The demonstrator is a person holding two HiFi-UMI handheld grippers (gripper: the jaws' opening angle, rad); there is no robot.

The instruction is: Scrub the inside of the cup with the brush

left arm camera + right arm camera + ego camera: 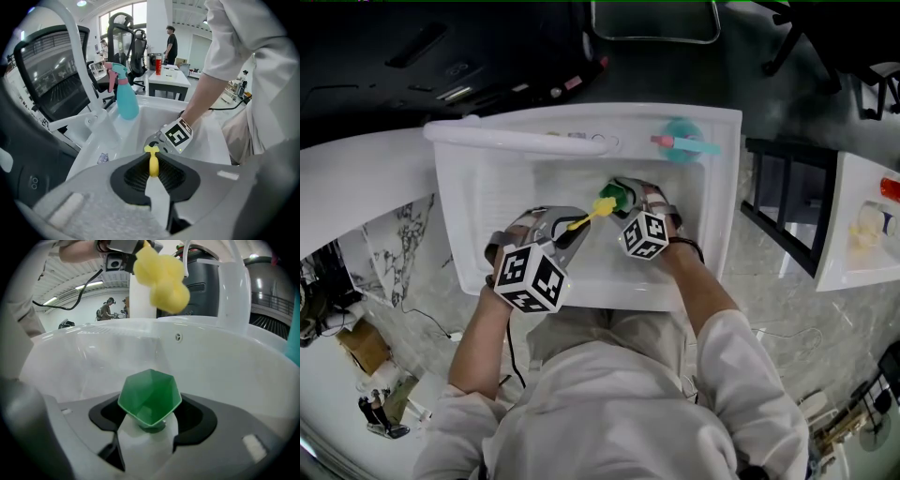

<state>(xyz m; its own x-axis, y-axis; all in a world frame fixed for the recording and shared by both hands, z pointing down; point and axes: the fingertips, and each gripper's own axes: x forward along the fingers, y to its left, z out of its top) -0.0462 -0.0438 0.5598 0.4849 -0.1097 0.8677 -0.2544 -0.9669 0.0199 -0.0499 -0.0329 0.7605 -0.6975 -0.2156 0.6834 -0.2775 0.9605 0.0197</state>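
Note:
A green faceted cup sits between the jaws of my right gripper, which is shut on its lower part, mouth facing away from the camera and up. The yellow brush head hangs above the cup, clear of its rim. My left gripper is shut on the brush's yellow handle. In the head view both grippers are over the white sink: the left gripper holds the brush beside the cup, and the right gripper is just to its right.
A teal spray bottle stands on the sink's back rim. A white faucet bar runs along the back left. Desks, office chairs and a standing person lie beyond the sink.

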